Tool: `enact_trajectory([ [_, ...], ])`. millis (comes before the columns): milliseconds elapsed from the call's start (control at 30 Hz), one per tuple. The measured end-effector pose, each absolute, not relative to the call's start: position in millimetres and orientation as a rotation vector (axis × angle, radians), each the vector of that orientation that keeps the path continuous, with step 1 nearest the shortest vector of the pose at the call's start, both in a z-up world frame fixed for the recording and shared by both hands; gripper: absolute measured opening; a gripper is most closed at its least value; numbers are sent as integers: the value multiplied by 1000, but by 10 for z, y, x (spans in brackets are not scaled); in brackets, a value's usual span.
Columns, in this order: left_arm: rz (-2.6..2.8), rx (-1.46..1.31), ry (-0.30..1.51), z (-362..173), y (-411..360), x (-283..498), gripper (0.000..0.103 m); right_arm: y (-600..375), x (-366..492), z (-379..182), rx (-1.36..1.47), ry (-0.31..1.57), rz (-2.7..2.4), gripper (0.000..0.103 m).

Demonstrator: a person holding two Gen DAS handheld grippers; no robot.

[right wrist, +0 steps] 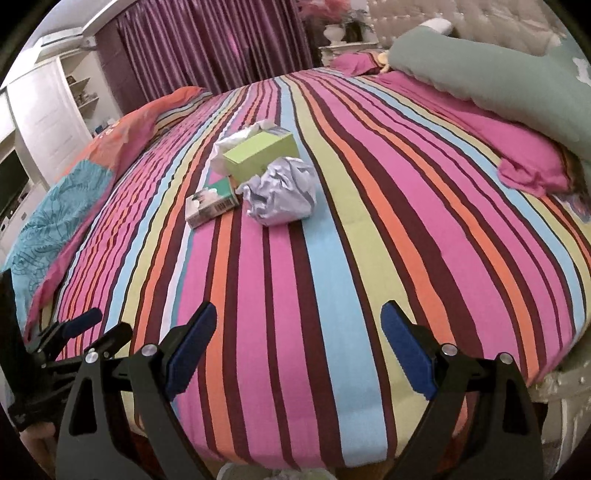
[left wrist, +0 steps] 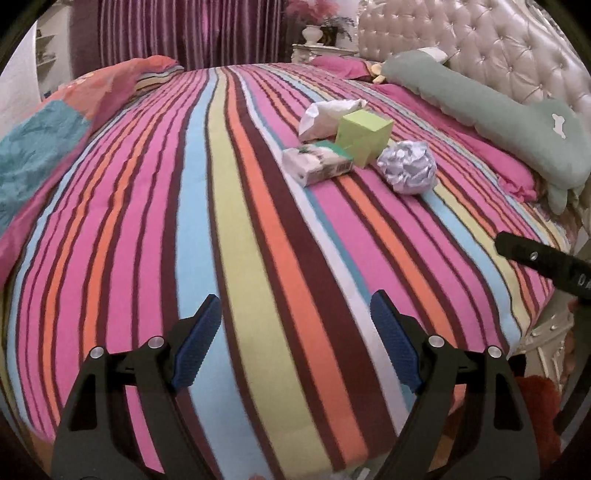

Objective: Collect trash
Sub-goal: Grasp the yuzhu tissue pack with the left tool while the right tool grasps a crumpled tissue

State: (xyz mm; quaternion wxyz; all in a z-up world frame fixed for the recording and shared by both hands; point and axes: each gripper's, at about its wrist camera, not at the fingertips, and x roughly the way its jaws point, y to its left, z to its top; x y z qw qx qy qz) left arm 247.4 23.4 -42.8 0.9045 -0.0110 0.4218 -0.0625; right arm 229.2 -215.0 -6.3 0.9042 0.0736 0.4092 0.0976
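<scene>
Trash lies in a cluster on the striped bedspread (left wrist: 229, 206): a crumpled silver foil ball (left wrist: 408, 167), a lime-green box (left wrist: 364, 134), a small white-and-green tissue pack (left wrist: 317, 164) and a crumpled white tissue (left wrist: 325, 114). The right wrist view shows the same foil ball (right wrist: 282, 192), green box (right wrist: 260, 153), tissue pack (right wrist: 212, 205) and white tissue (right wrist: 236, 142). My left gripper (left wrist: 295, 317) is open and empty over the near edge of the bed. My right gripper (right wrist: 298, 325) is open and empty, also far short of the cluster.
A long green cushion (left wrist: 480, 110) and pink pillows (left wrist: 491, 155) lie along the tufted headboard (left wrist: 498, 44) at right. A folded orange-and-teal quilt (left wrist: 55, 125) lies at left. Purple curtains (left wrist: 184, 33) hang behind. The left gripper shows at the right view's left edge (right wrist: 74, 328).
</scene>
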Motion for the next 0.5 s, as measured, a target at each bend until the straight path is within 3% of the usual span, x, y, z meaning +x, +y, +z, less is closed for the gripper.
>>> enact_trajectory([
  [500, -200, 92, 857, -382, 84, 3285, 81, -2032, 2817, -108, 83, 860, 226, 86],
])
